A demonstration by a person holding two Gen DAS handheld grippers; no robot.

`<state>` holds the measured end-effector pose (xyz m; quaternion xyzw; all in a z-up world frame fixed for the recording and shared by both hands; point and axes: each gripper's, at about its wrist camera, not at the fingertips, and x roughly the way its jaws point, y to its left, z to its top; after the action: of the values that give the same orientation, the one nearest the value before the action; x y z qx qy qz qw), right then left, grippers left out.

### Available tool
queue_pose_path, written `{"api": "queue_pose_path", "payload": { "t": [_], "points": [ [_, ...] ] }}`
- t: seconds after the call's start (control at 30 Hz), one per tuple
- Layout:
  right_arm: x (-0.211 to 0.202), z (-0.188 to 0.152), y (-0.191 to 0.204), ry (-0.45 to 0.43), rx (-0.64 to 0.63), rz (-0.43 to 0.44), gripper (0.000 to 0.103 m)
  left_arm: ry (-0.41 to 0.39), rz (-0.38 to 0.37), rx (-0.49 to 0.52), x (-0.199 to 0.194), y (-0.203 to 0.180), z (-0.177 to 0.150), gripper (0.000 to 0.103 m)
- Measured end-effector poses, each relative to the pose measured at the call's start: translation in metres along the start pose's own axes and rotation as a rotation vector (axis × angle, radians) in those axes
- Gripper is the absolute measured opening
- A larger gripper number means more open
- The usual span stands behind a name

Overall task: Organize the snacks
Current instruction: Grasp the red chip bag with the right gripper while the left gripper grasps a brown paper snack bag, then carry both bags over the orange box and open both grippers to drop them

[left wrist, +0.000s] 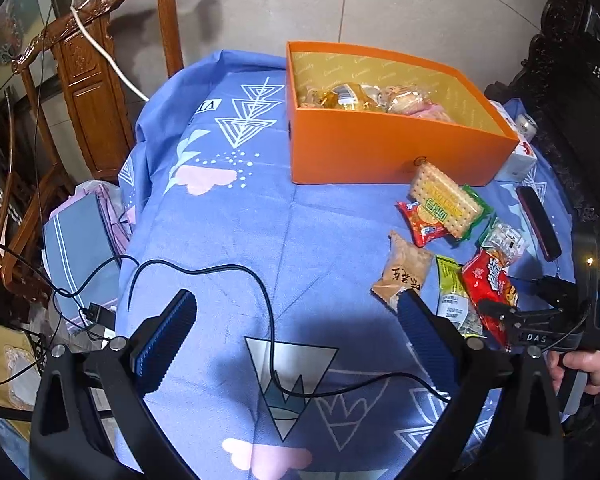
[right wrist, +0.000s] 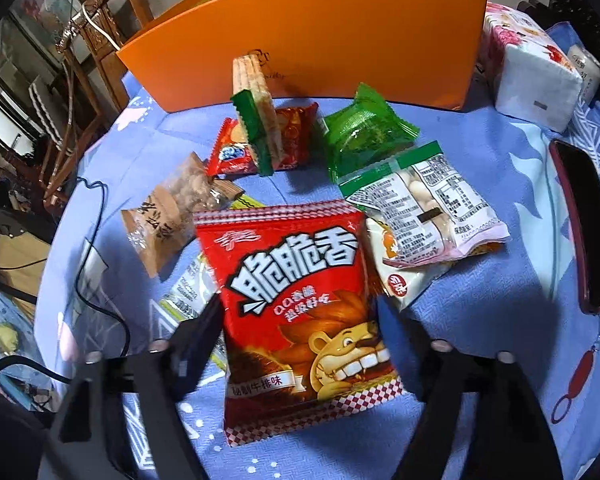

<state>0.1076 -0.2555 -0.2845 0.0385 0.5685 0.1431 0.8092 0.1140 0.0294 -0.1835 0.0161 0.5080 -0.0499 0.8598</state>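
Note:
An orange box (left wrist: 396,148) stands on the blue tablecloth with several wrapped snacks inside; it also shows in the right wrist view (right wrist: 300,36). In front of it lie loose snacks: a cracker pack (left wrist: 446,200), a brown nut packet (left wrist: 404,272), a big red chip bag (right wrist: 300,312), a green wrapped cake (right wrist: 360,132) and a white packet (right wrist: 428,204). My left gripper (left wrist: 296,316) is open and empty over bare cloth. My right gripper (right wrist: 300,312) has its fingers on either side of the red chip bag, touching its edges; it also shows in the left wrist view (left wrist: 516,300).
A black cable (left wrist: 268,320) loops over the cloth under my left gripper. A dark red phone (right wrist: 580,224) lies at the right. A white floral tissue box (right wrist: 528,64) stands right of the orange box. A carved wooden chair (left wrist: 88,72) stands behind the table's left.

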Motion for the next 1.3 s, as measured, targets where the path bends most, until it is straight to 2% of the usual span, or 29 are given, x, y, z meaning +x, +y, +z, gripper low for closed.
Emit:
{"api": "queue_pose_path", "payload": {
  "t": [0.17,0.37,0.53,0.77,0.87,1.0,1.03,1.17,1.3],
  "points": [
    [-0.017,-0.006,-0.003,-0.026,-0.002,-0.010,0.062,0.010,-0.012,0.079,0.013,-0.022,0.000,0.099],
    [-0.059,-0.018,-0.016,-0.110,0.158,0.045,0.062,0.005,-0.010,0.238,0.046,-0.061,0.003,0.099],
    [-0.083,-0.029,-0.014,-0.156,0.202,0.032,0.062,0.050,-0.030,0.309,0.087,-0.091,0.006,0.099],
    [-0.083,-0.032,-0.004,-0.157,0.216,0.006,0.063,0.102,-0.063,0.349,0.124,-0.109,0.003,0.099],
    [-0.081,-0.031,-0.002,-0.149,0.222,-0.003,0.063,0.114,-0.074,0.361,0.133,-0.112,0.002,0.089],
    [-0.080,-0.030,-0.003,-0.147,0.225,-0.009,0.063,0.157,-0.101,0.372,0.146,-0.114,-0.003,0.067],
    [-0.080,-0.030,-0.003,-0.147,0.226,-0.009,0.063,0.145,-0.117,0.363,0.144,-0.112,-0.004,0.060],
    [-0.080,-0.028,-0.004,-0.150,0.230,-0.013,0.063,0.130,-0.140,0.367,0.139,-0.114,-0.007,0.053],
    [-0.083,-0.027,-0.006,-0.162,0.235,-0.009,0.063,0.126,-0.172,0.294,0.128,-0.101,-0.003,0.051]
  ]
}}
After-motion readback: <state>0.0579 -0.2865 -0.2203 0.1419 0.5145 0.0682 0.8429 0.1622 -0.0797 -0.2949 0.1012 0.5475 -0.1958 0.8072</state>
